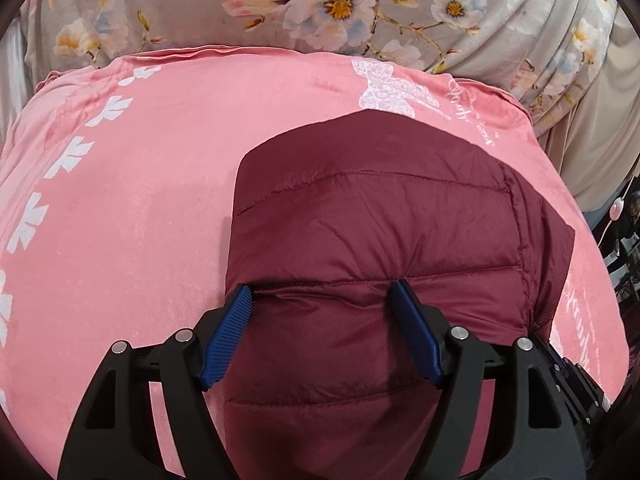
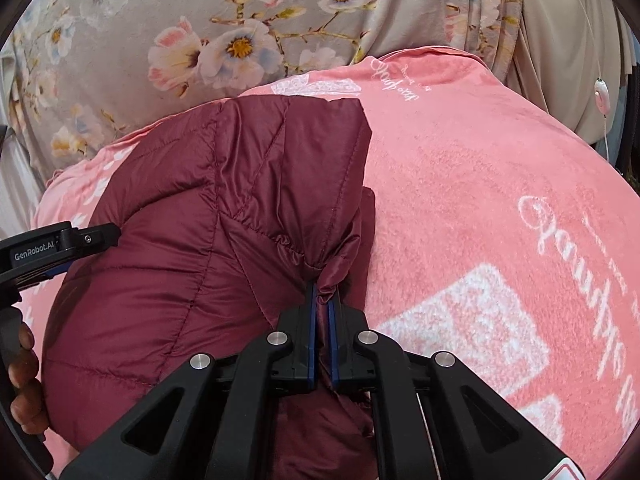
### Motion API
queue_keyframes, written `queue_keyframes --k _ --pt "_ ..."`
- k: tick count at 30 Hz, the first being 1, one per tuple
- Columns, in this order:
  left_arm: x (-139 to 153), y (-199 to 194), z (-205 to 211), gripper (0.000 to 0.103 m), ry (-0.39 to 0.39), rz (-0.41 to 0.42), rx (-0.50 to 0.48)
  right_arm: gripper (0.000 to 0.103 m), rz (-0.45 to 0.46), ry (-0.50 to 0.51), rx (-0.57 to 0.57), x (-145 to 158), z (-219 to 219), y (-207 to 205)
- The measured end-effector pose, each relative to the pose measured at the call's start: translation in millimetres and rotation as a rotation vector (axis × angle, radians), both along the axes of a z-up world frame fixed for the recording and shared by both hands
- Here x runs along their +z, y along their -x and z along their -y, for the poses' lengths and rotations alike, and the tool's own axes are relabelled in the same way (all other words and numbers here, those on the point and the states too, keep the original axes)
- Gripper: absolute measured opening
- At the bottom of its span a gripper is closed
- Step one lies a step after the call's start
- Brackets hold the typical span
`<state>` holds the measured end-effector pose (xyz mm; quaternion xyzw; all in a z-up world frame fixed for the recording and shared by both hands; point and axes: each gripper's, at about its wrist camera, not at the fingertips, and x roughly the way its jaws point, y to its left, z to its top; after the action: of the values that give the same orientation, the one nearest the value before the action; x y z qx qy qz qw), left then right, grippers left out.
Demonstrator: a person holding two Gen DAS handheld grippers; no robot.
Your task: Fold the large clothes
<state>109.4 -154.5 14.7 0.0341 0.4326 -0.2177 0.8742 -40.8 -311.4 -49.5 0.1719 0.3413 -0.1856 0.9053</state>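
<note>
A maroon quilted puffer jacket (image 1: 372, 232) lies partly folded on a pink blanket. My left gripper (image 1: 322, 292) is open, its blue pads on either side of a quilted panel at the jacket's near end, resting on it. In the right wrist view the jacket (image 2: 192, 248) fills the left half. My right gripper (image 2: 323, 300) is shut on a bunched edge of the jacket's right side, with fabric pinched between the pads. The left gripper's body (image 2: 48, 248) and the hand holding it show at the left edge.
The pink blanket (image 1: 140, 200) with white leaf and butterfly prints covers the surface, and also shows in the right wrist view (image 2: 480, 200). A grey floral bedsheet (image 1: 320, 4) lies beyond it. A beige curtain and a hanging cord switch (image 2: 601, 98) are at the far right.
</note>
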Motion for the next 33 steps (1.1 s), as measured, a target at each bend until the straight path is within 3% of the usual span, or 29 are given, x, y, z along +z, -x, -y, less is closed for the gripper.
queue_keyframes --k 28,33 --pt "-29 8 14 0.075 -0.106 0.122 0.008 0.009 -0.025 0.000 0.016 -14 3 -7" --pt "-30 10 13 0.075 -0.105 0.141 0.010 0.012 0.006 -0.076 0.032 -5 17 4"
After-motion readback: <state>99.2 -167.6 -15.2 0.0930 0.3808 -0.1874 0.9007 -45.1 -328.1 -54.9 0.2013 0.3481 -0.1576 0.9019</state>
